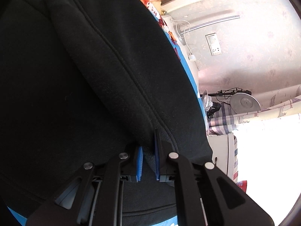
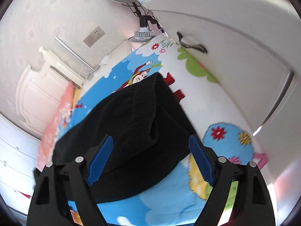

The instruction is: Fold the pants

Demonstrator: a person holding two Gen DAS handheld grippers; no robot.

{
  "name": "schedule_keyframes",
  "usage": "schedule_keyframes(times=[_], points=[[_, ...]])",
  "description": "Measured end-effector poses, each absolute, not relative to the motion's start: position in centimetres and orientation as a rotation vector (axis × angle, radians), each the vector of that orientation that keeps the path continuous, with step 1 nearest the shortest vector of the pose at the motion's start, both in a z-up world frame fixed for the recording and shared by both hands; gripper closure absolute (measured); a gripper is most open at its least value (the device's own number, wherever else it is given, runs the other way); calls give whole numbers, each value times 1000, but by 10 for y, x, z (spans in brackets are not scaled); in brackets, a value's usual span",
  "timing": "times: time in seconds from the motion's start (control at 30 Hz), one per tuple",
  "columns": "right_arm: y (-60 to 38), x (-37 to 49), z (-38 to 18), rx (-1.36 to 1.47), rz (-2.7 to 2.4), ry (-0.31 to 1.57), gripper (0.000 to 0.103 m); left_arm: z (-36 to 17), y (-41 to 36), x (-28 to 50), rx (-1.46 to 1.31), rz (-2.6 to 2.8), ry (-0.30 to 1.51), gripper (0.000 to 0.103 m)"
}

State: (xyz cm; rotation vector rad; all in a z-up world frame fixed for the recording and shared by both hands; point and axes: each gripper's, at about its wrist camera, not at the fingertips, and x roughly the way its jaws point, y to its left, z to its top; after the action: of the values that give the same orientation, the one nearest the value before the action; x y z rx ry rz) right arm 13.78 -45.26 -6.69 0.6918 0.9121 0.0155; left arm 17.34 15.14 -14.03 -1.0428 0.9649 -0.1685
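We see the black fleece pants (image 2: 131,131) lying on the cartoon-print bed sheet (image 2: 169,197), already bunched into layers, so we judge the fold partly done. Our left gripper (image 1: 148,162) pinches a seam edge; our right gripper (image 2: 150,162) hangs wide, holding nothing.

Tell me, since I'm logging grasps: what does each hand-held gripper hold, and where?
The left hand-held gripper pinches the black pants at a ribbed edge beside a seam. The right hand-held gripper is open, holding nothing.
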Motion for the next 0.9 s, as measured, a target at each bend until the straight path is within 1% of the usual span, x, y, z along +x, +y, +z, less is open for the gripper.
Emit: schedule_keyframes(times=[0.1, 0.17, 0.2, 0.23, 0.3, 0.33, 0.37, 0.47, 0.5, 0.53, 0.57, 0.6, 0.63, 0.67, 0.73, 0.77, 0.83, 0.9], points=[[-438, 152, -75, 700, 22, 945, 25, -143, 155, 174, -1053, -172, 967, 92], [-430, 156, -82, 700, 11, 962, 25, -145, 159, 173, -1058, -170, 966, 85], [-427, 158, -85, 703, 6, 968, 25, -147, 161, 174, -1065, -170, 960, 80], [-424, 161, -88, 703, 2, 972, 25, -144, 150, 182, -1068, -166, 957, 75], [-419, 165, -93, 694, -19, 976, 27, -146, 153, 184, -1075, -157, 949, 71], [-418, 166, -96, 694, -24, 976, 32, -147, 155, 185, -1082, -148, 946, 70], [-416, 168, -97, 693, -30, 973, 41, -148, 158, 185, -1089, -140, 942, 70], [-412, 174, -100, 677, -20, 966, 55, -149, 168, 188, -1107, -124, 922, 70], [-412, 177, -101, 675, -17, 969, 56, -149, 170, 190, -1111, -124, 918, 71], [-411, 179, -103, 675, -16, 971, 60, -151, 173, 194, -1117, -122, 919, 72], [-411, 183, -105, 672, -15, 976, 67, -155, 176, 198, -1130, -115, 926, 73], [-410, 185, -106, 670, -11, 977, 71, -158, 180, 203, -1148, -116, 927, 82], [-409, 187, -105, 662, -9, 973, 79, -158, 181, 209, -1143, -121, 934, 90], [-407, 188, -99, 647, -3, 955, 82, -156, 181, 214, -1129, -123, 942, 91], [-405, 187, -82, 631, 23, 912, 84, -139, 178, 217, -1076, -133, 937, 95], [-403, 186, -69, 621, 39, 885, 84, -125, 177, 216, -1038, -127, 925, 95], [-405, 178, -45, 607, 43, 841, 85, -82, 173, 197, -953, -106, 888, 95], [-411, 168, -30, 608, 42, 813, 85, -51, 167, 173, -894, -100, 856, 95]])
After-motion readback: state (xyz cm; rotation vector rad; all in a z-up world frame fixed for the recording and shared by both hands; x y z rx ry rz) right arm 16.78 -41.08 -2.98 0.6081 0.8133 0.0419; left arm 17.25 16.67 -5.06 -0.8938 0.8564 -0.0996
